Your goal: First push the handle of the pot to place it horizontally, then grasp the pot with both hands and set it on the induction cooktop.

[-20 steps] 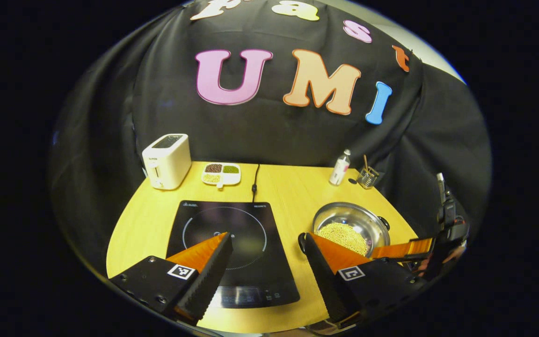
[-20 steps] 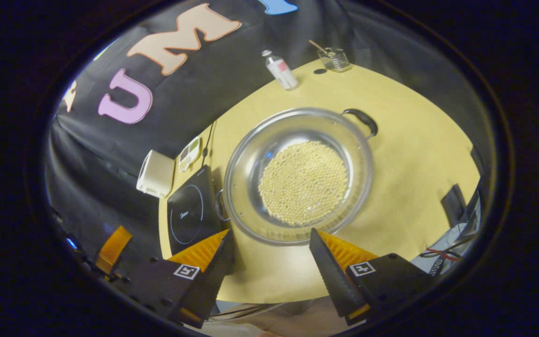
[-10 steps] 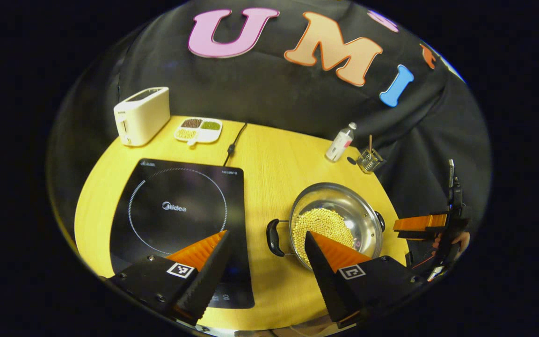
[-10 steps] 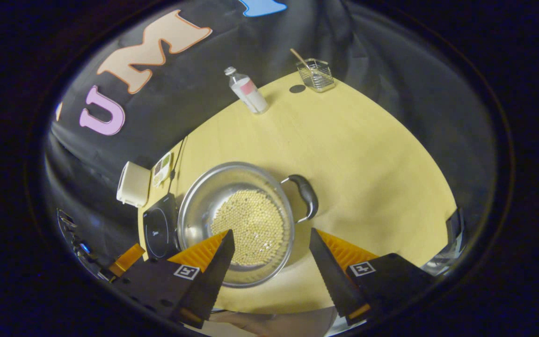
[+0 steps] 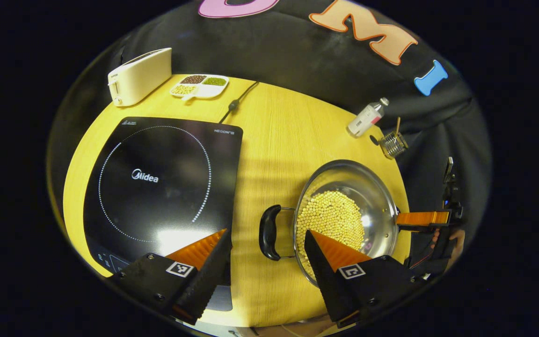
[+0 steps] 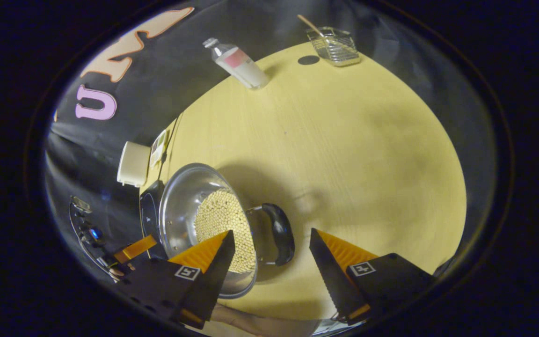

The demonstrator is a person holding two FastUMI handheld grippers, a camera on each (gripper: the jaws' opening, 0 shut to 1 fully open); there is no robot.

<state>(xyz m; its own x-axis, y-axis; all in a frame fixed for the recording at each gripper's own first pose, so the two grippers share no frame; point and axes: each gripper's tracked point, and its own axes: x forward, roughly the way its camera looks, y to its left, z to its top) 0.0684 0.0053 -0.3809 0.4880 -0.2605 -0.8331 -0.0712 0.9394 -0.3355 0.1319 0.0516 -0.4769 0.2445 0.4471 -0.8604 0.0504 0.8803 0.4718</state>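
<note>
Two grippers are closing in on the pot (image 5: 344,210), one from each side. It sits on the yellow table (image 5: 274,140), just right of the black cooktop (image 5: 162,178), with little yellow beans inside. The left gripper (image 5: 265,276) is spread wide, and the pot's left handle (image 5: 268,232) lies between its fingers. The right gripper (image 6: 272,276) is spread wide too, around the right handle (image 6: 280,234). The handles look level, so I think grabbing comes next. Both must squeeze the handles, then lift together and keep the pot flat.
</note>
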